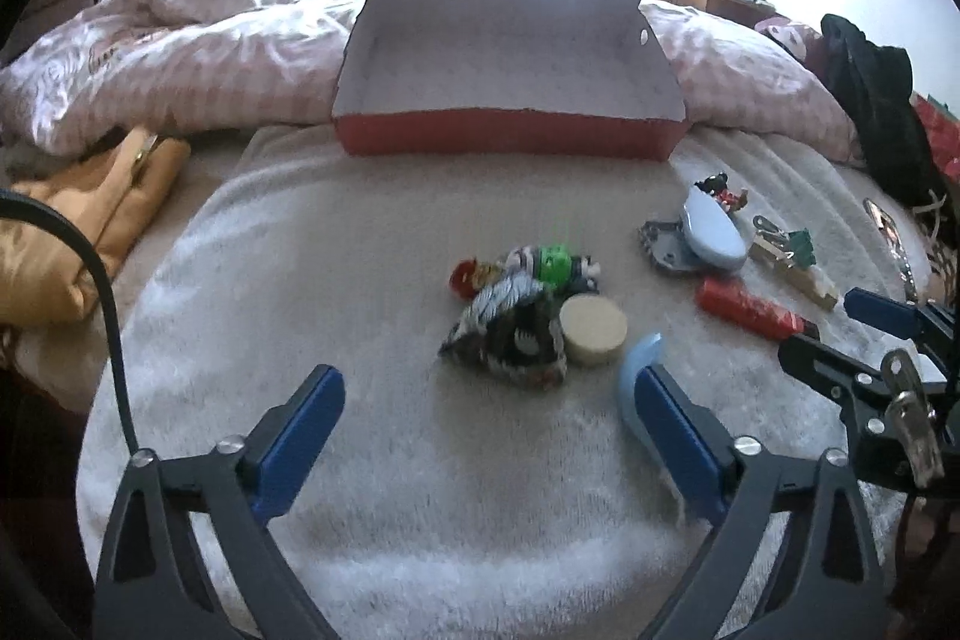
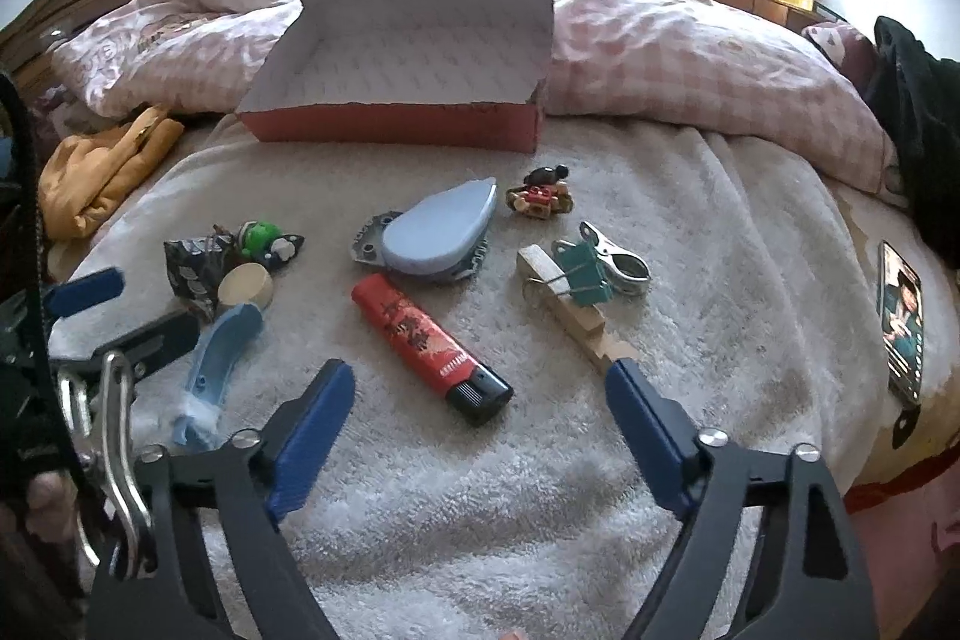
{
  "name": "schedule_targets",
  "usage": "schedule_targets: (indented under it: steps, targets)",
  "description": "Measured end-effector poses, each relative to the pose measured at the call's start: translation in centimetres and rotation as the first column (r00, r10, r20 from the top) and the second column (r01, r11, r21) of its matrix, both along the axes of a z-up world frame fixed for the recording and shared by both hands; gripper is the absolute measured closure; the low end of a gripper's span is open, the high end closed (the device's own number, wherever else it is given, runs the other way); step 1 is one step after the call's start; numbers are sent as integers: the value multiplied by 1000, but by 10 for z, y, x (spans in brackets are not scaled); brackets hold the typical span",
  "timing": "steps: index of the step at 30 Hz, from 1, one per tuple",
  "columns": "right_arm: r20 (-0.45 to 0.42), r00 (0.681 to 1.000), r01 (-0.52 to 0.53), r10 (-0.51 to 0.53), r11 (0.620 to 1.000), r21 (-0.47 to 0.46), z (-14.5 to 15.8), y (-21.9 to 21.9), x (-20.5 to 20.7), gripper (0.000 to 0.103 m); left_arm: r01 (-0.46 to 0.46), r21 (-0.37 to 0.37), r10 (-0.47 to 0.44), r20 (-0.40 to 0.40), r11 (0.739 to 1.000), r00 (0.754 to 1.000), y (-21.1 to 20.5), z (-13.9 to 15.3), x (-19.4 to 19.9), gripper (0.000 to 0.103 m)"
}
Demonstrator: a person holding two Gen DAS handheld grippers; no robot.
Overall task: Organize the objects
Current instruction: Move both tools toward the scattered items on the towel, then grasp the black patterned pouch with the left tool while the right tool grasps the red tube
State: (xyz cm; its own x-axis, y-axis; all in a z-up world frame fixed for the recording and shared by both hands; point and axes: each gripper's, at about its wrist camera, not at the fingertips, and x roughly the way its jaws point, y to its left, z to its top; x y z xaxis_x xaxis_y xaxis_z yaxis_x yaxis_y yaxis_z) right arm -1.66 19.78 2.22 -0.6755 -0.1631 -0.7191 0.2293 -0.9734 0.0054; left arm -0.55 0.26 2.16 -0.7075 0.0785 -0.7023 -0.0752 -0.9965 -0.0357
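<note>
since the red lighter [image 2: 431,347] lies just ahead of the right gripper [image 2: 480,394], between the lines of its two spread blue fingers [image 2: 312,421], that gripper looks the nearer one for it. both jaws stand wide apart and hold nothing. the lighter's long axis runs diagonally: its black cap end points toward the right gripper, its red end points away and leftward toward the red cardboard box [image 2: 396,124]. a straight closing would meet it at a slant, so i judge the gripper needs a turn to square up across the narrow sides.

the left gripper [image 1: 486,412] is likewise spread wide and empty. a light blue curved plastic piece [image 1: 630,370] lies against the outer face of its right finger, not between the jaws.

further from the lighter toward the box sits the pale blue teardrop case [image 2: 438,235], its narrow tip pointing at the box. right of the lighter lie a wooden clothespin [image 2: 570,304], a green binder clip [image 2: 585,271] and a metal clip [image 2: 624,262], bunched together. left of it a round cream lid [image 2: 245,286] touches a patterned pouch [image 2: 195,268] and a green figure [image 2: 261,235]. beyond the case stands a small mouse toy [image 2: 540,196]. farthest, the box sits open, its floor bare.
</note>
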Motion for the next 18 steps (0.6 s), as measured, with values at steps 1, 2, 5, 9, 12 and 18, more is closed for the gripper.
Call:
schedule_targets:
  steps: [1,2,5,9,12,18]
  targets:
    - [2,1000,-5,5,1000,2,0,-1,-1,24,5,3,-5,2,1000,1000,0,0,-3,12]
    - [3,1000,-4,4,1000,5,0,-1,-2,26,8,6,-8,6,1000,1000,0,0,-6,19]
    - [13,1000,-11,11,1000,13,-2,-2,-5,34,11,24,-12,41,1000,999,-2,-3,-15,44]
    - [34,999,-33,33,999,7,-6,-4,-8,38,5,89,-11,73,996,997,-9,-8,-21,49]
    - [61,998,-34,34,999,-10,-8,-5,-12,40,11,98,-18,67,995,998,-8,-7,-22,49]
    - [81,995,-62,64,998,-20,-8,-12,-19,45,2,101,-9,67,995,998,-6,-7,-31,49]
